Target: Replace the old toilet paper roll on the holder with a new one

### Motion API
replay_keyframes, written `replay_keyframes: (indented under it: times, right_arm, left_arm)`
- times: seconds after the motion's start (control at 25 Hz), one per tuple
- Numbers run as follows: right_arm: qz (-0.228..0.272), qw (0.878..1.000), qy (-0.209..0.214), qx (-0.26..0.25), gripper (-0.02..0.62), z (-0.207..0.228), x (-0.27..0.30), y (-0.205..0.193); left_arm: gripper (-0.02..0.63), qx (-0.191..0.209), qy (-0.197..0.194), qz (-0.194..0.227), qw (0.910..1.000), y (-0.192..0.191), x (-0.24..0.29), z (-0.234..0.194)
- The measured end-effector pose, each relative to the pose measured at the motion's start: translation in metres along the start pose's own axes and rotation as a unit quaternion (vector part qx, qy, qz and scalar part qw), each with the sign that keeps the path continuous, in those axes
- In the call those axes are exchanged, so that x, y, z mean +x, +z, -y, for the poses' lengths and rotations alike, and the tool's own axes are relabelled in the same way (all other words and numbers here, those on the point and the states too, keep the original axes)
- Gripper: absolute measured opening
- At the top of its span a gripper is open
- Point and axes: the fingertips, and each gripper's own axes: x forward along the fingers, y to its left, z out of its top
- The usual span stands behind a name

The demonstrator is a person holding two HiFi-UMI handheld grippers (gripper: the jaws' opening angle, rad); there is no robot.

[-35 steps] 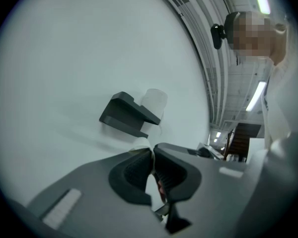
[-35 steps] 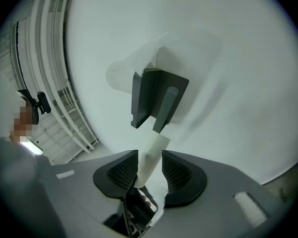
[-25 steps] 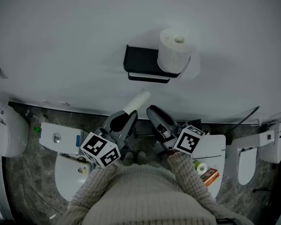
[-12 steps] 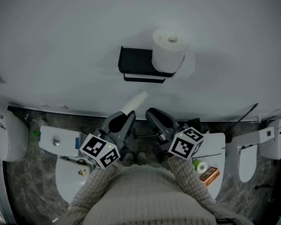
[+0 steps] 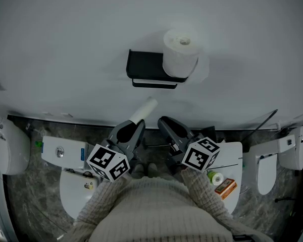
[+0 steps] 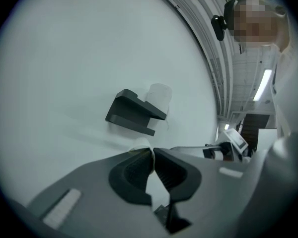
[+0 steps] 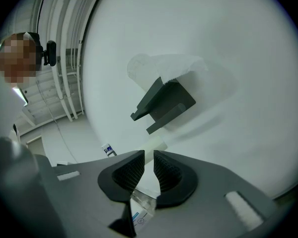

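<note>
A black wall holder [image 5: 147,68] carries a full white toilet paper roll [image 5: 180,53] standing upright on its right end. My left gripper [image 5: 138,123] is shut on the rim of a bare cardboard tube [image 5: 144,110], which sticks out toward the wall below the holder. In the left gripper view the jaws [image 6: 152,150] pinch the tube's edge [image 6: 139,144], with the holder [image 6: 134,114] and the roll [image 6: 159,94] ahead. My right gripper [image 5: 165,121] hangs beside it, its jaws [image 7: 149,155] a narrow slit apart with nothing between them. The tube [image 7: 156,145] shows just beyond them.
A white toilet tank [image 5: 63,147] stands low on the left. Another white toilet [image 5: 231,158] on the right holds a small roll [image 5: 217,179] and an orange box [image 5: 225,188]. White wall fixtures [image 5: 10,142] [image 5: 280,160] flank the dark stone floor [image 5: 35,185].
The right gripper has rolled a little, its marker cube turning. The head view has shifted, so the holder and roll sit higher and further left. The left gripper still holds the tube.
</note>
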Motion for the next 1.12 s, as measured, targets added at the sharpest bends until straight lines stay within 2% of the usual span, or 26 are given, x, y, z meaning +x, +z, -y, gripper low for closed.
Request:
replay_keyframes:
  times: [0.72,0.88,1.12]
  right_arm:
    - [0.008,1.000,-0.005,-0.013,0.049,-0.001,-0.003,0.005]
    - [0.023,0.998,-0.006,-0.057,0.052,-0.007,-0.008,0.023]
    - [0.035,0.981,-0.025,-0.188,0.083,-0.013,-0.013,0.072]
  left_arm:
    - [0.015,-0.030,-0.005,0.015,0.9994,0.002,0.000,-0.003]
    - [0.015,-0.031,-0.005,0.016,0.9994,0.002,0.002,-0.001]
    - [0.015,-0.024,-0.006,0.013,0.9996,0.002,0.008,0.001]
